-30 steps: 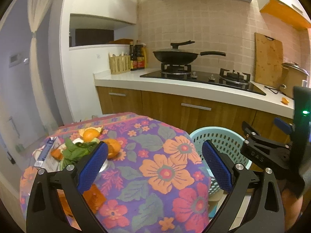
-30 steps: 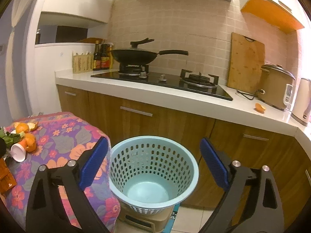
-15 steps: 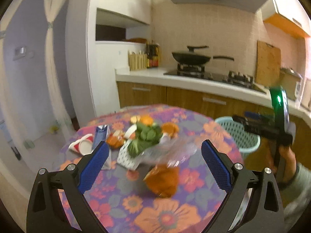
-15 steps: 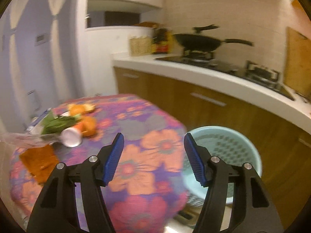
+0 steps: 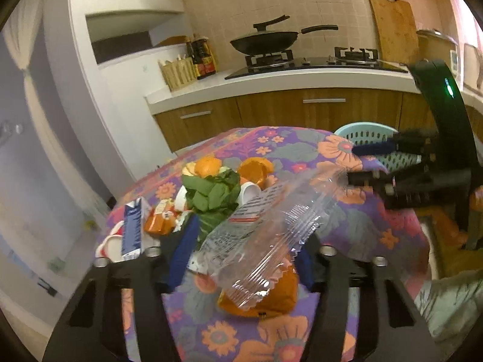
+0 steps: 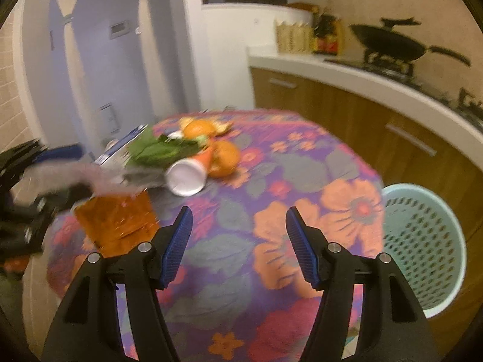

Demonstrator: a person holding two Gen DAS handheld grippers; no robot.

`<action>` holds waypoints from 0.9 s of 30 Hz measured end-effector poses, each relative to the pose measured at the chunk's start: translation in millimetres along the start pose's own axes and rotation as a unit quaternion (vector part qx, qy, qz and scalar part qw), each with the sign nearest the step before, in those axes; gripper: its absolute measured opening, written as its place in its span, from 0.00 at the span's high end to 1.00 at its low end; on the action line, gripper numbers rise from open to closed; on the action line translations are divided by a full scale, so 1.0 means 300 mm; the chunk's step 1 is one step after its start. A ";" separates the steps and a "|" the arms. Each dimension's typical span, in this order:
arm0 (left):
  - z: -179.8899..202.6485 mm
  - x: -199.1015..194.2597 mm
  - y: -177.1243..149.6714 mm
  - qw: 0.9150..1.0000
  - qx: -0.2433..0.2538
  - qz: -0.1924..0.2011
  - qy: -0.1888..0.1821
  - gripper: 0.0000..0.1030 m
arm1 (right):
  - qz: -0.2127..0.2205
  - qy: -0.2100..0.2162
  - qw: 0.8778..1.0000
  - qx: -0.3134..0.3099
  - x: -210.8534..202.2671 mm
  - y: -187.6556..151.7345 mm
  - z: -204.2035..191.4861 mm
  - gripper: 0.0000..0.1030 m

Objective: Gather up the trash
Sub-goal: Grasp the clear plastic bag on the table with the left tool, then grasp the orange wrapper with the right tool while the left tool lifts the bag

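Observation:
A pile of trash lies on the flowered tablecloth [image 5: 347, 229]: orange peels [image 5: 253, 167], green leaves [image 5: 211, 194], a white paper cup [image 6: 185, 178], a blue carton [image 5: 132, 229], an orange wrapper [image 6: 116, 221]. My left gripper [image 5: 241, 253] has its jaws partly closed around a clear plastic wrapper [image 5: 271, 229]; the grip itself is hidden behind the wrapper. My right gripper [image 6: 238, 244] is open and empty above the table; it also shows in the left wrist view [image 5: 392, 166]. The light blue basket [image 6: 422, 247] stands on the floor right of the table.
A kitchen counter [image 5: 302, 78] with a stove and a black wok [image 5: 265, 40] runs behind the table. A woven basket and bottles [image 5: 193, 66] stand at its left end. A cutting board [image 5: 395, 27] leans on the tiled wall.
Both grippers swung from the basket toward the trash pile. The left jaws narrowed around the clear wrapper. The right jaws narrowed a little and stay open.

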State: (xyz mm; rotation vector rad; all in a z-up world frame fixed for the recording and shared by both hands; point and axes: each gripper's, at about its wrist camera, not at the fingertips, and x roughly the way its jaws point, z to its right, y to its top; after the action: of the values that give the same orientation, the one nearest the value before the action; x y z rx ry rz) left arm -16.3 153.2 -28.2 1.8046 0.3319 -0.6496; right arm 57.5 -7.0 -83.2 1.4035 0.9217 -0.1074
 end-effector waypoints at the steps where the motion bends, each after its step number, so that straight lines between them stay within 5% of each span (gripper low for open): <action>1: -0.009 0.014 0.001 1.000 -0.006 -0.005 -0.003 0.77 | -0.009 0.015 1.000 -0.002 0.014 -0.008 -0.012 0.41; 3: -0.032 0.035 -0.001 1.000 -0.024 -0.012 -0.007 0.93 | -0.022 0.037 0.999 -0.004 0.030 -0.021 -0.027 0.40; 6: -0.091 0.025 -0.007 0.997 -0.074 0.003 -0.024 0.98 | -0.047 0.078 0.996 -0.012 0.071 -0.025 -0.086 0.29; 13: -0.194 -0.048 -0.024 0.988 -0.147 0.043 -0.029 1.00 | -0.067 0.120 0.987 -0.083 0.161 0.007 -0.297 0.08; 21: -0.259 -0.126 -0.053 0.977 -0.196 0.074 -0.032 1.00 | -0.135 0.121 0.981 -0.071 0.299 0.023 -0.353 0.08; 22: -0.263 -0.133 -0.054 0.976 -0.201 0.078 -0.033 1.00 | -0.140 0.115 0.981 -0.066 0.305 0.022 -0.349 0.14; 23: -0.263 -0.139 -0.053 0.975 -0.204 0.081 -0.032 1.00 | -0.146 0.123 0.980 -0.060 0.320 0.022 -0.338 0.35; 25: -0.260 -0.144 -0.051 0.975 -0.205 0.084 -0.031 1.00 | -0.155 0.147 0.976 -0.049 0.324 0.018 -0.328 0.45; 27: -0.252 -0.146 -0.043 0.975 -0.205 0.085 -0.032 1.00 | -0.148 0.159 0.975 -0.046 0.307 0.018 -0.317 0.65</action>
State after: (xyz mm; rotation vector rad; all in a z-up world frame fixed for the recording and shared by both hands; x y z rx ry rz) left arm -38.5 232.6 3.5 1.3961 0.2433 -0.4775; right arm 75.5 117.8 -124.3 1.2082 1.3842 -0.0628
